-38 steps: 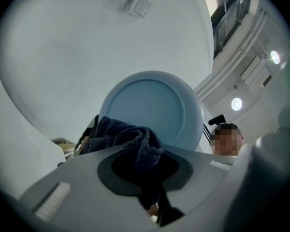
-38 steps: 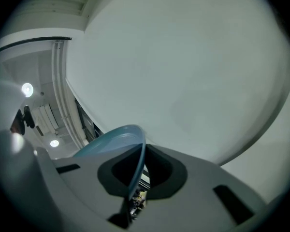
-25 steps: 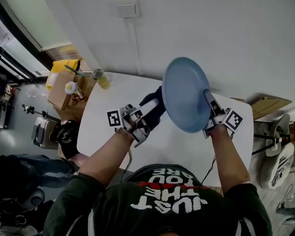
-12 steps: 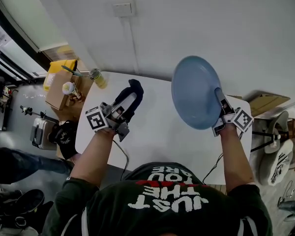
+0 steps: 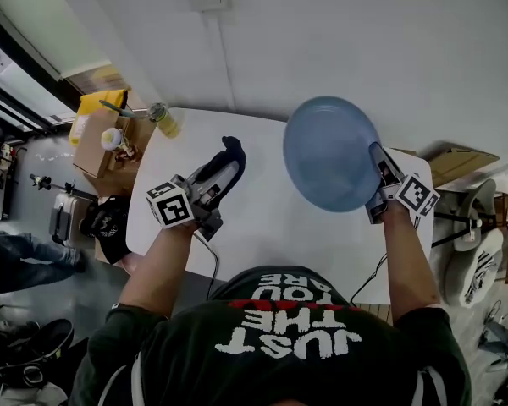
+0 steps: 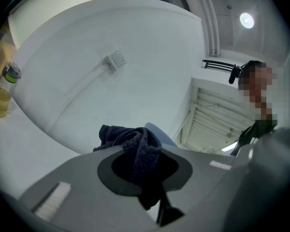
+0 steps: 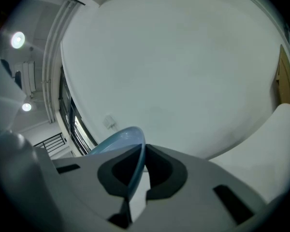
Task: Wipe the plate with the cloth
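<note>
**Cloth and plate both gripped, held apart; no wiping contact**

- Left gripper (image 5: 218,174): jaws pinched on the dark cloth (image 5: 229,154), which bunches out past the tips. It is held above the left half of the white table (image 5: 262,218).
- Right gripper (image 5: 379,176): jaws clamped narrowly on the near-right rim of the blue plate (image 5: 328,155). The plate is lifted off the table and tilted up on edge.
- Relation: cloth left, plate right, clearly apart with bare table between them.
- Surroundings: yellowish bottle (image 5: 165,118) at the table's far left corner; cardboard box (image 5: 102,142) beyond the left edge.
- Status: both things are picked up. The plate shows no visible soil, so any wiping already done cannot be judged.
- Left to do: likely bringing cloth to plate, then rubbing.
</note>
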